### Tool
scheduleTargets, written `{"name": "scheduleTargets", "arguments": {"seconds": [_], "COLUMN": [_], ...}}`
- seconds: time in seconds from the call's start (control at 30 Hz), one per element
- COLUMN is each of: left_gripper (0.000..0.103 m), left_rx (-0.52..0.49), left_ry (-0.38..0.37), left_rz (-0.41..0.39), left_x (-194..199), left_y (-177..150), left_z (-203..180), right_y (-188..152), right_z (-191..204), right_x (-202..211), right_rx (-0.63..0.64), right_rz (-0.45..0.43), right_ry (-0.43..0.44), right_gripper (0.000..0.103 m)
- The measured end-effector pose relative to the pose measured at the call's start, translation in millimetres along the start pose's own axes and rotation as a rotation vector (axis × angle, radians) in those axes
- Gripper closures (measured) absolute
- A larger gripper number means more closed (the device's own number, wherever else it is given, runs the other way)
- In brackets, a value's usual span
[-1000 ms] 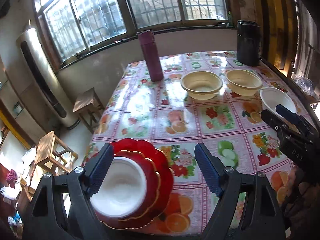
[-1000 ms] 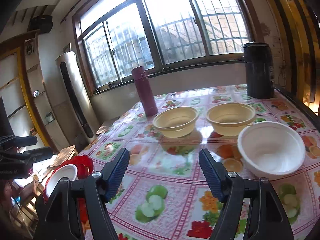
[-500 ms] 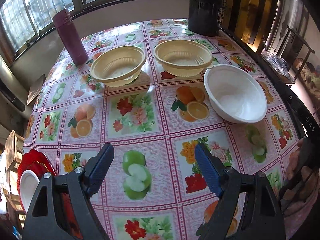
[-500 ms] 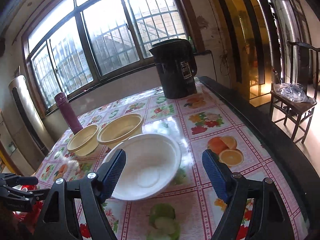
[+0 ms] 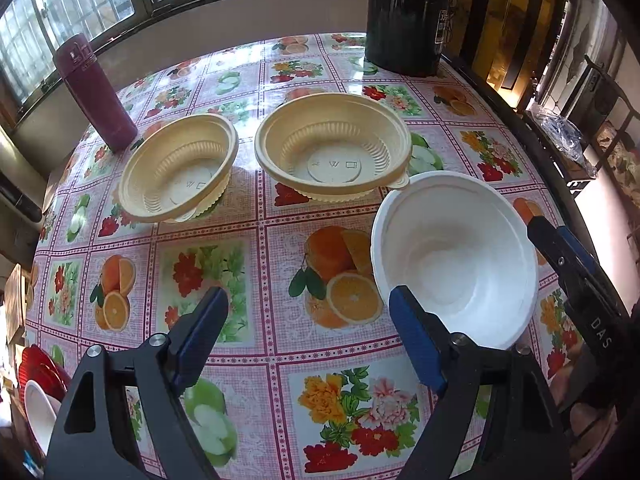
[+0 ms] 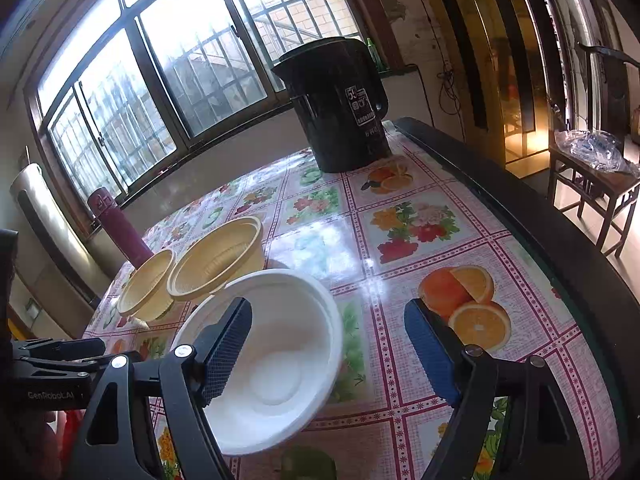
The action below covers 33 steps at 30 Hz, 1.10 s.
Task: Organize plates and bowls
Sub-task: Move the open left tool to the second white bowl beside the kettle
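Note:
A white bowl [image 5: 452, 256] sits near the table's right edge. Behind it stand two ribbed yellow bowls [image 5: 332, 148] [image 5: 180, 168], side by side. My left gripper [image 5: 308, 320] is open above the tablecloth, its right finger overlapping the white bowl's near rim. My right gripper [image 6: 328, 320] is open too; its left finger hangs over the white bowl [image 6: 288, 360] and its right finger over the cloth, with no pad pressing. It also shows at the bowl's right side [image 5: 560, 248]. A red plate [image 5: 36, 364] carrying a small white bowl lies at the near left edge.
A maroon flask [image 5: 94, 92] stands at the back left and a black kettle [image 5: 404, 16] at the back right. The table's dark rim [image 6: 540, 216] runs along the right, with a wooden chair [image 6: 592, 184] holding a plastic bag beyond it.
Both grippers have swung right across the table, away from the red plate and up to the white bowl. The left one now tilts further down. Both stay open.

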State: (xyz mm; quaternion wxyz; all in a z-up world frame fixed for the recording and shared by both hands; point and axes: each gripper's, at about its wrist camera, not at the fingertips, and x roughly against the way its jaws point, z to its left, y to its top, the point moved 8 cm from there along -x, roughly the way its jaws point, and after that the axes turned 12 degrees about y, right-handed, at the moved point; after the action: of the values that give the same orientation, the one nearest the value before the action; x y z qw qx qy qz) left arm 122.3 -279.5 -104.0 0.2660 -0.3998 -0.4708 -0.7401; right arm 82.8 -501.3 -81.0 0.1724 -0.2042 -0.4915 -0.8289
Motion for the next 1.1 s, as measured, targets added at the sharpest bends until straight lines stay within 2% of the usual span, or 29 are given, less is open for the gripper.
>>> {"name": "scheduleTargets", "arguments": {"seconds": [0.1,0.3,0.53,0.67,0.77,0.83,0.9,1.1], "left_gripper": [0.02,0.02,0.02,0.02,0.02,0.02,0.02,0.02], "left_rx": [0.027,0.049,0.039,0.057,0.065,0.063,0.064,0.067], "left_ry": [-0.008,-0.036,-0.026,-0.043,-0.047,-0.047,-0.039,-0.058], "left_rz": [0.014,0.065,0.061,0.081,0.081,0.087,0.091,0.1], "left_x": [-8.6,-22.9,-25.1,-29.3,-30.0,-31.7,-33.5,-35.0], "left_y": [4.1,2.1,5.1,7.3,9.1,9.6,10.0,10.0], "left_z": [-6.3,-19.8,-25.6,-26.1,-27.1,-28.6,-29.0,-31.8], "right_y": [-6.4,-11.4,-13.4,-13.0,-12.9,-14.2,-15.3,-17.5], "right_z": [-3.2,-11.7,-14.8,-15.4,-16.5,-16.4,-16.7,-18.2], "right_x": [-7.2,-13.8,-17.8,-17.1,-18.9,-21.5,-24.3,-25.7], "right_rx": [-0.008,-0.054,-0.078,-0.089,-0.094,-0.1,-0.108,-0.133], "right_rz": [0.048,0.087,0.102,0.098,0.102,0.113,0.123,0.13], "right_ry": [-0.01,-0.01,0.0,0.007,0.002,0.01,0.017,0.029], "right_gripper": [0.022,0.022,0.024,0.029,0.042,0.044,0.052,0.054]}}
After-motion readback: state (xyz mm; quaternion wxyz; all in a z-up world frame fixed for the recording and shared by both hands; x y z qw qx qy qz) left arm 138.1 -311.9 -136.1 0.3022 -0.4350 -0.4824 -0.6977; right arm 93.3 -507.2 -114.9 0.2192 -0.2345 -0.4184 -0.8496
